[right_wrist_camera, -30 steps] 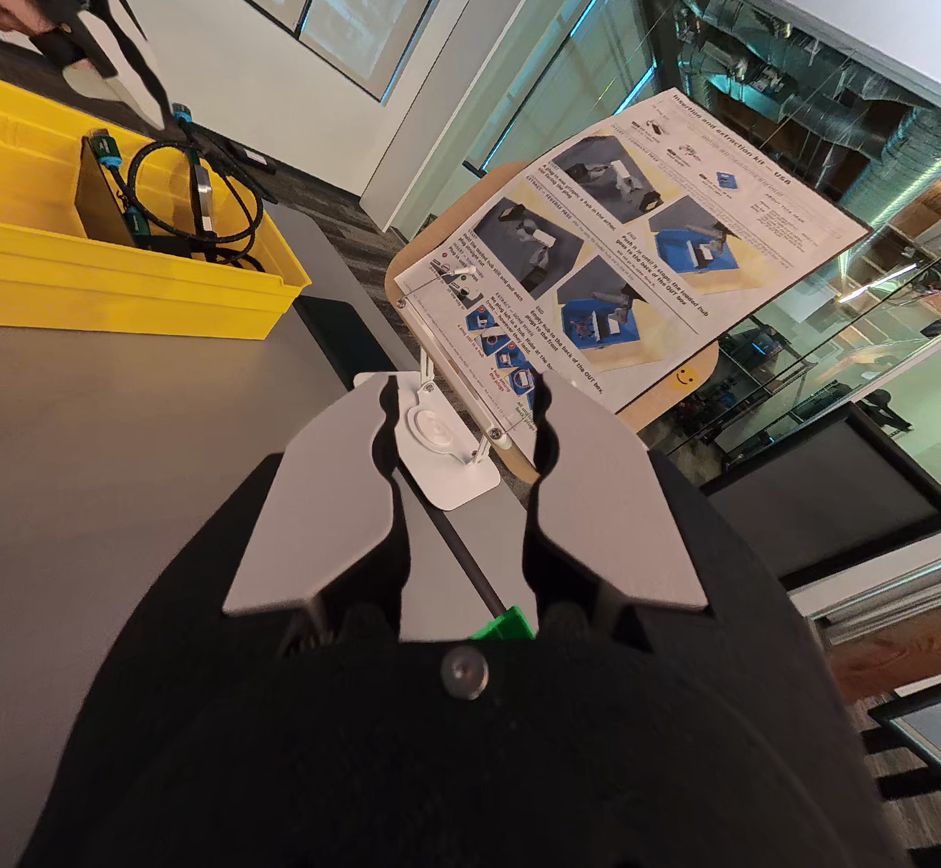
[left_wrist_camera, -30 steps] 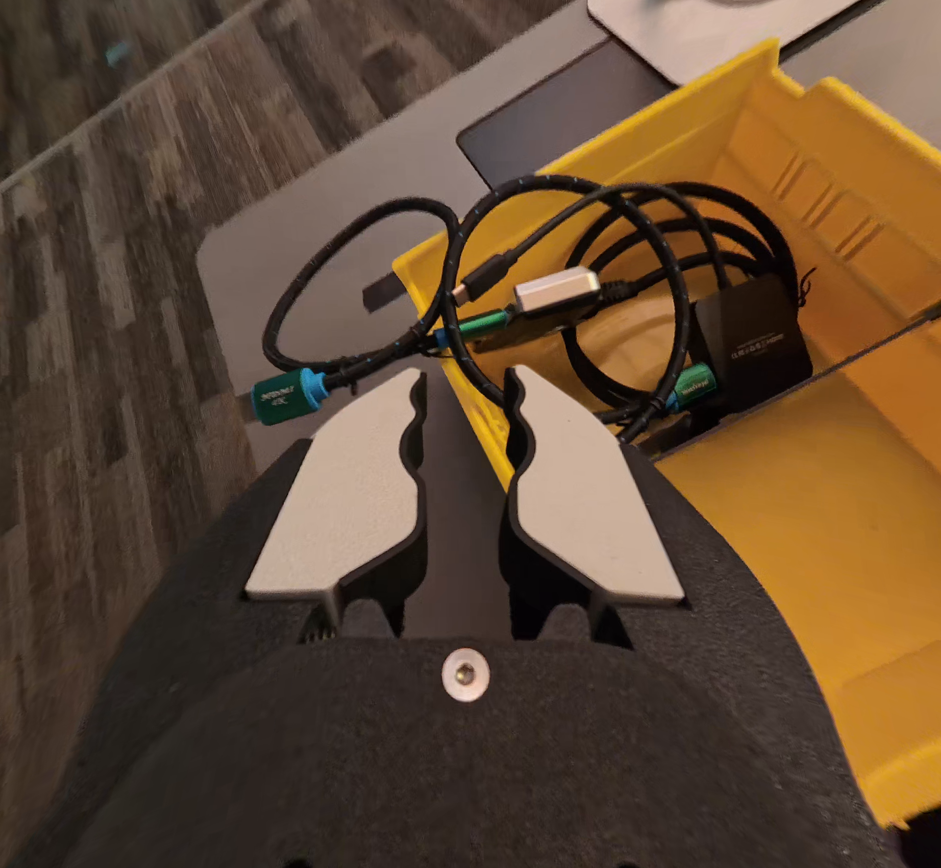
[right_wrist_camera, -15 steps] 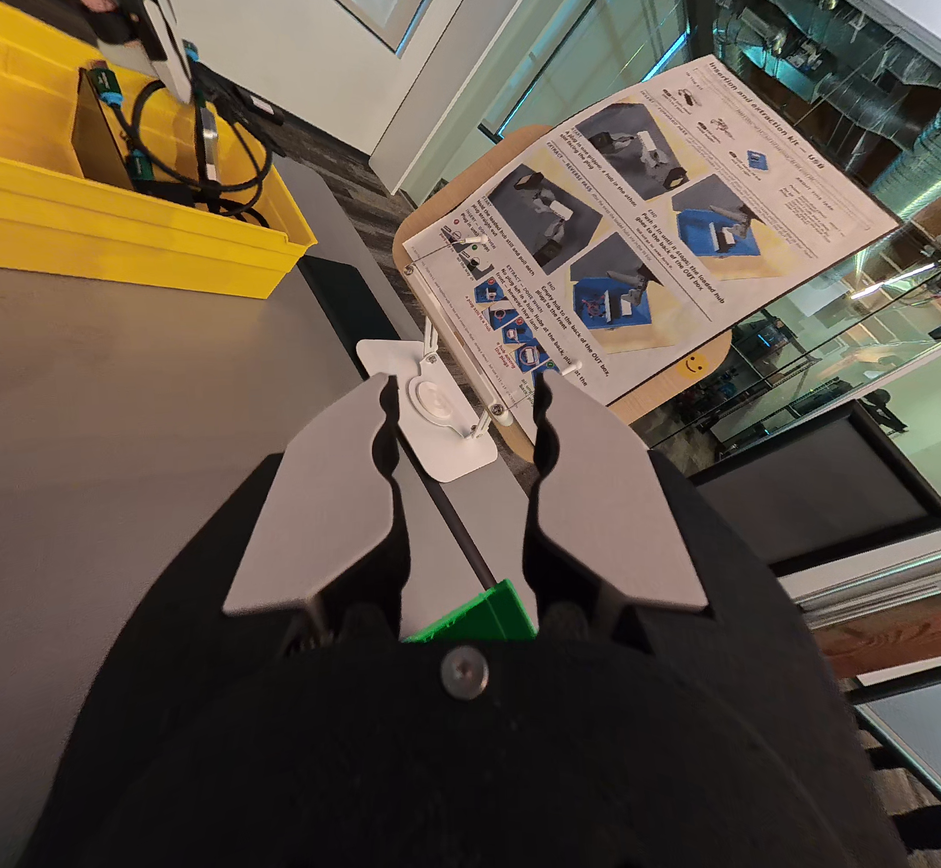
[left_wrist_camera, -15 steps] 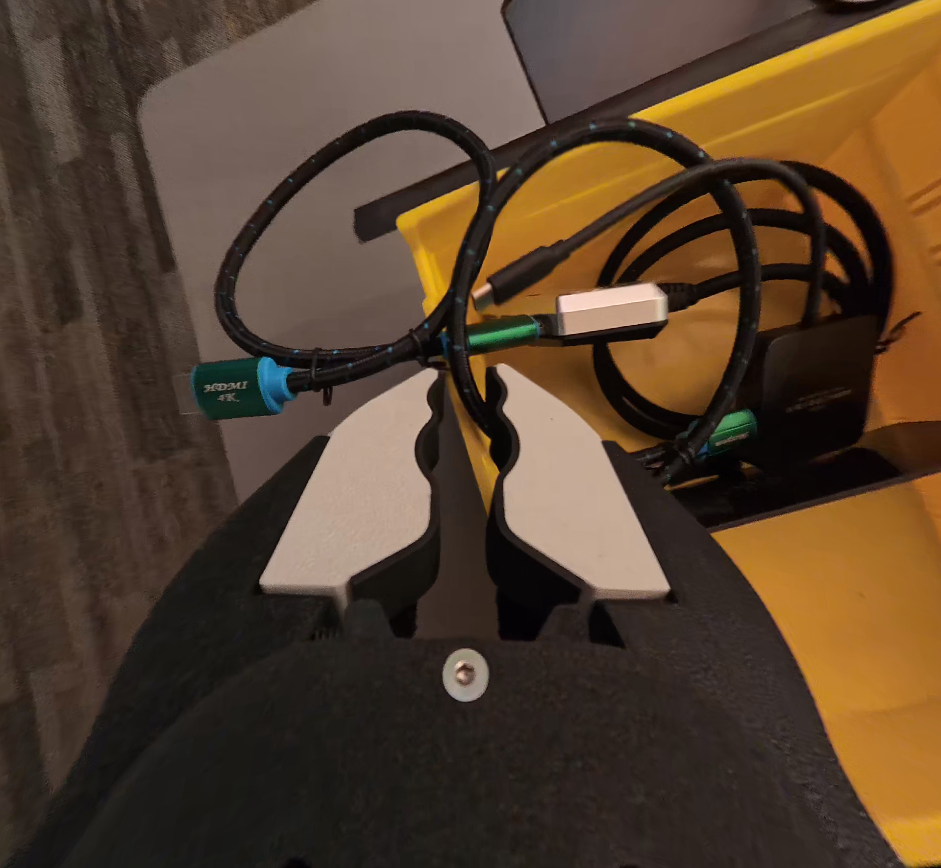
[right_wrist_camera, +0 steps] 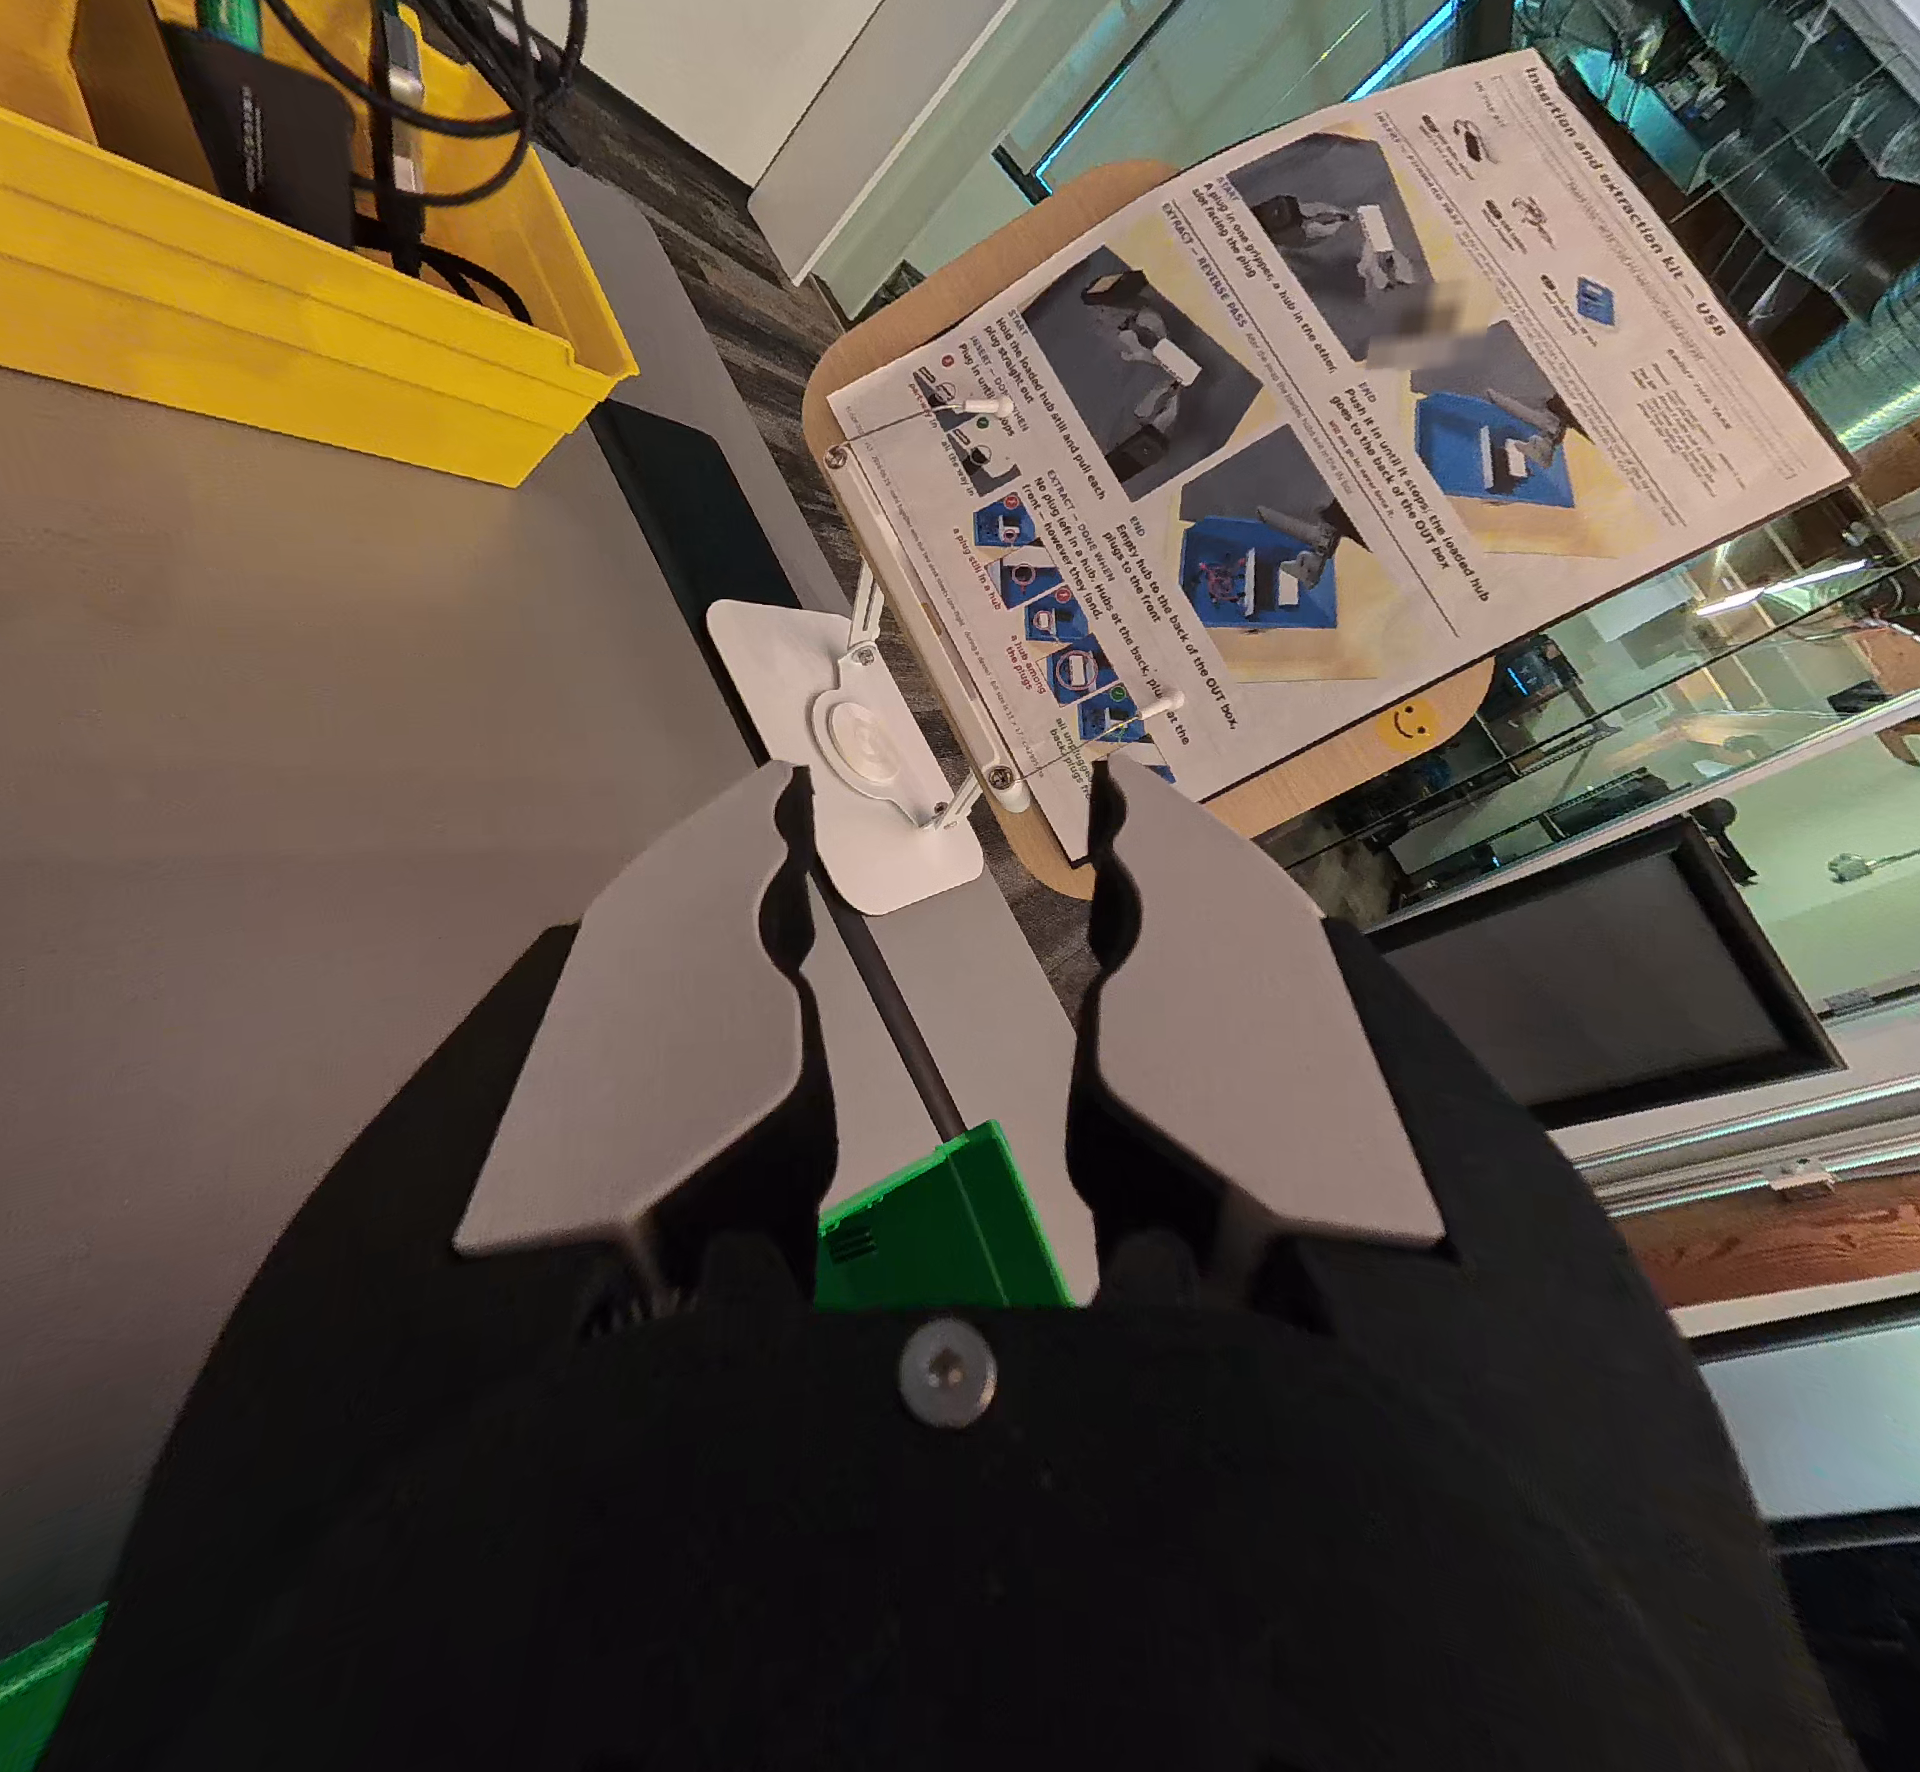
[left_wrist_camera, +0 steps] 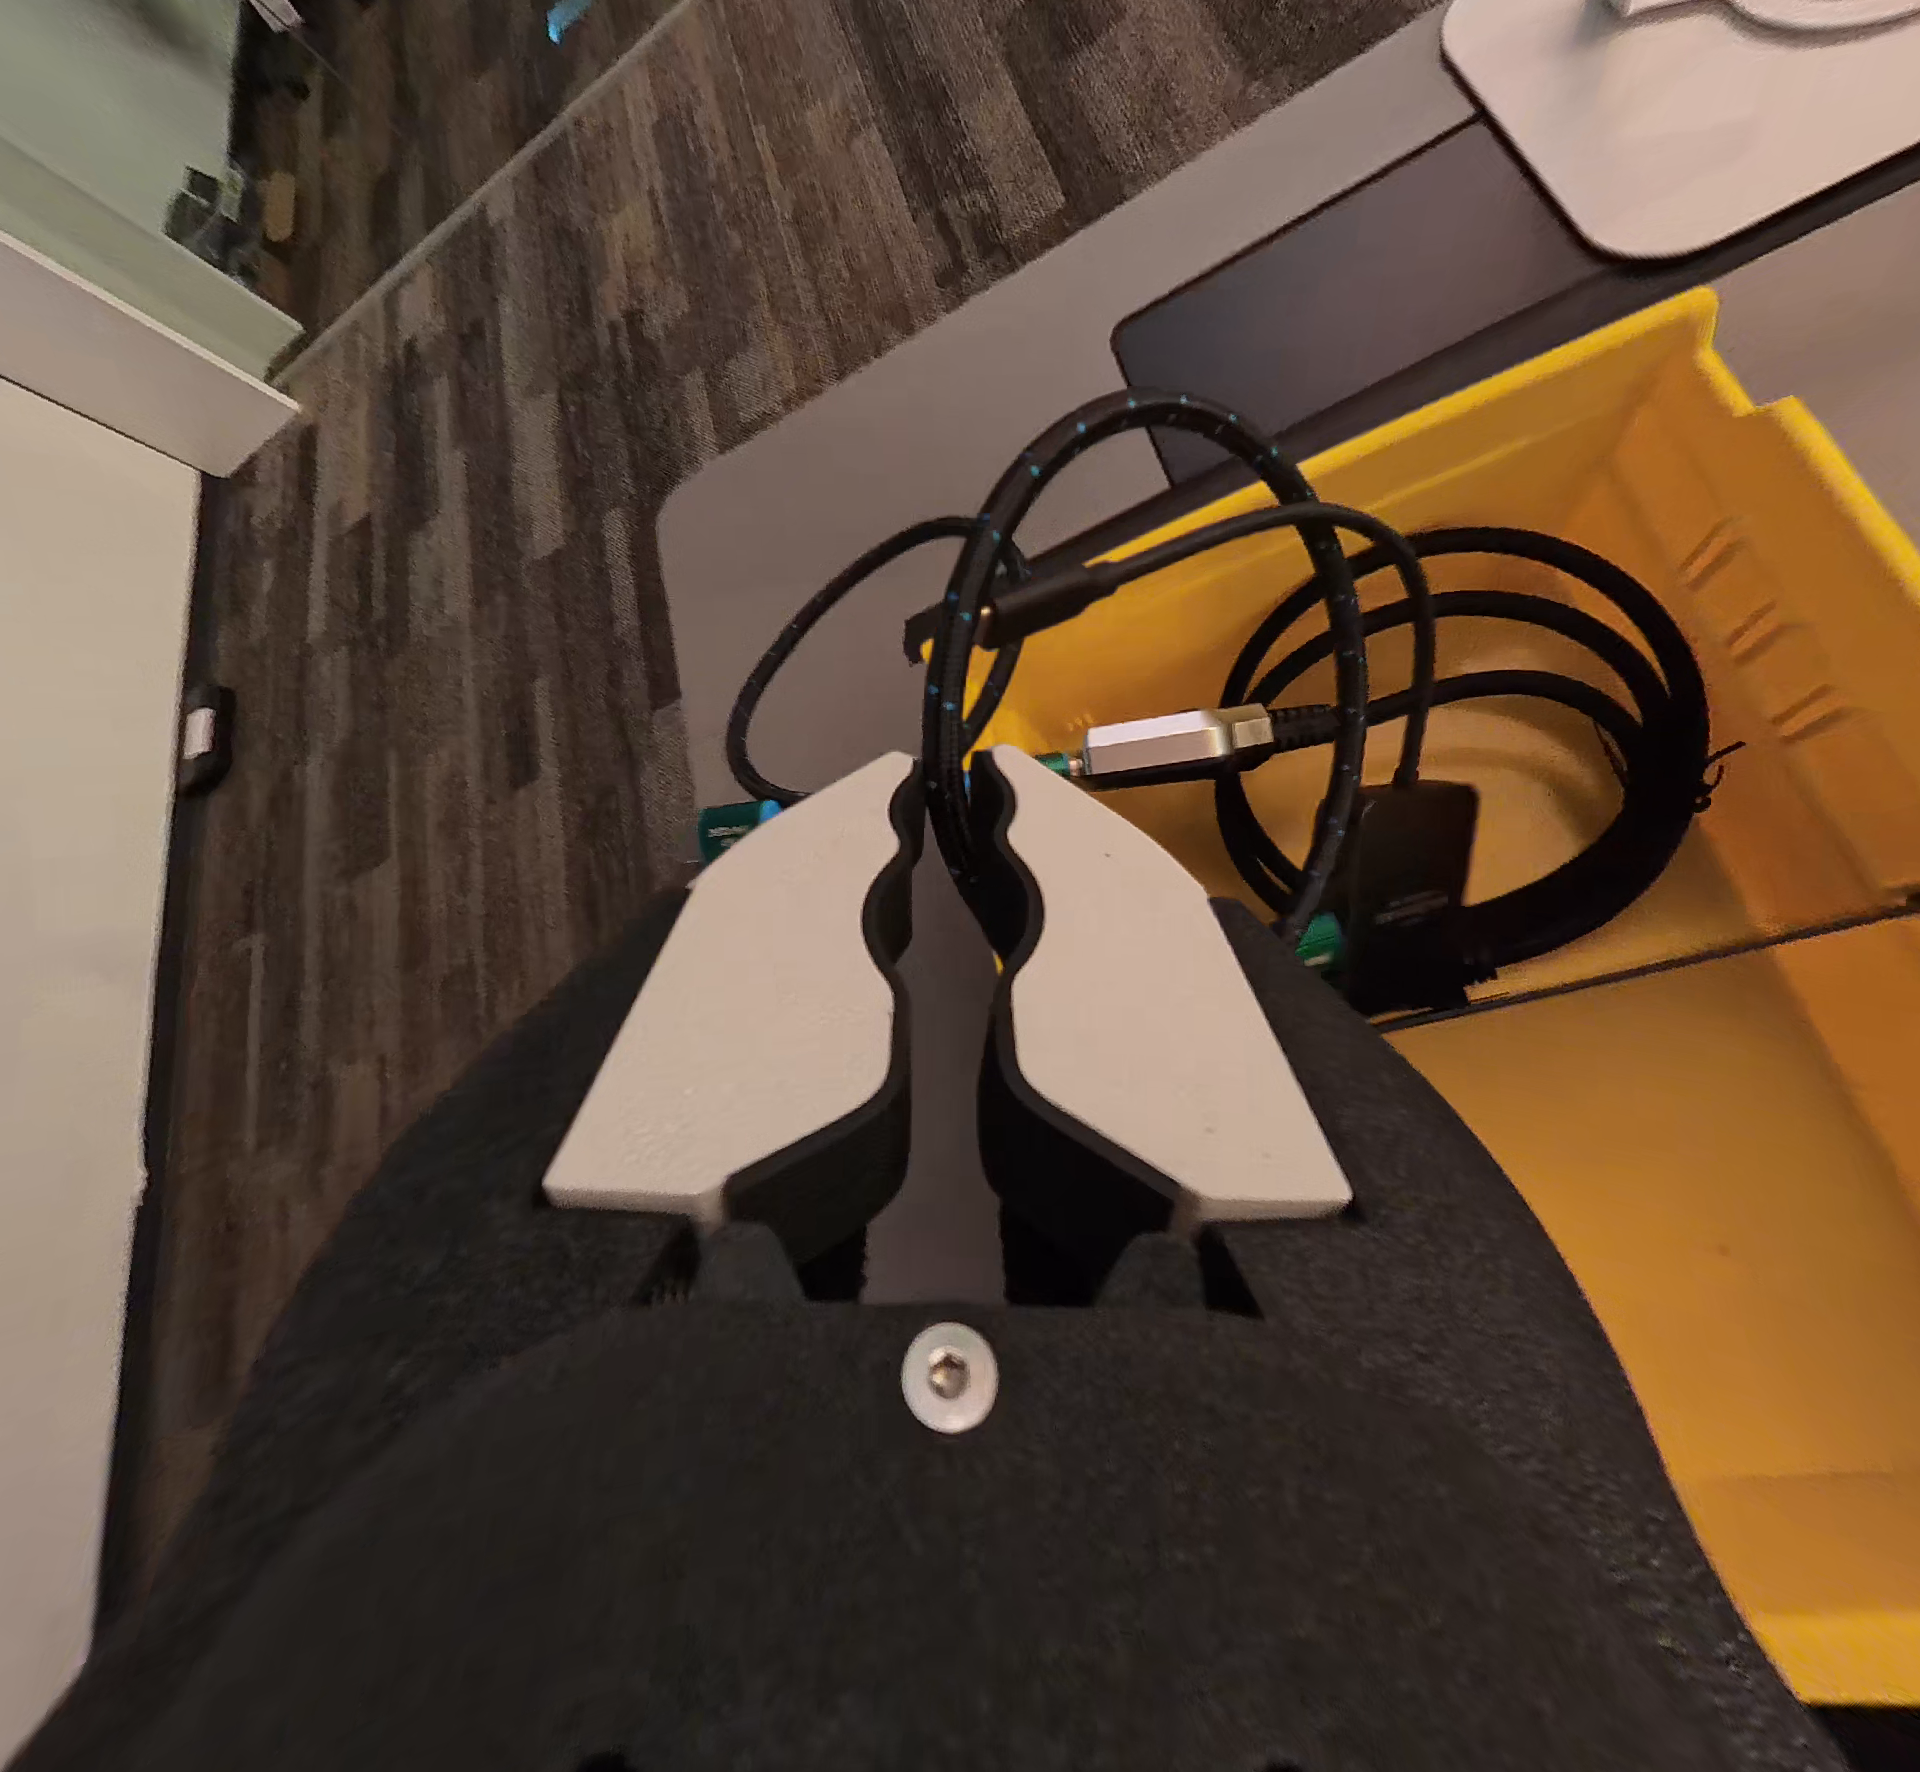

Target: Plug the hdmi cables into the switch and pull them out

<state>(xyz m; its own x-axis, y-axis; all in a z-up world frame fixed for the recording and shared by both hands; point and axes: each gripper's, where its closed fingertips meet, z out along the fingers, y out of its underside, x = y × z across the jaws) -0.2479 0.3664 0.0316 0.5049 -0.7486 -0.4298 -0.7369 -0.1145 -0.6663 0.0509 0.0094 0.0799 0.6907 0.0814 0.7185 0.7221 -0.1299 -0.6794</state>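
Braided black HDMI cable (left_wrist_camera: 948,787) is pinched by the left gripper (left_wrist_camera: 948,772) above the yellow plastic bin (left_wrist_camera: 1704,517); the right gripper (right_wrist_camera: 940,787) hangs spread wide, empty, over the grey counter (right_wrist_camera: 312,735).

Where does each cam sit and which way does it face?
Left wrist view: behind the left tongs, looking down at the yellow bin; its fingers are pinched on a black braided cable, with a black switch in the bin.
Right wrist view: behind the right tongs, open and empty, facing along the grey table to a sheet on a stand.
Shared: bin, cables, switch, white stand base.
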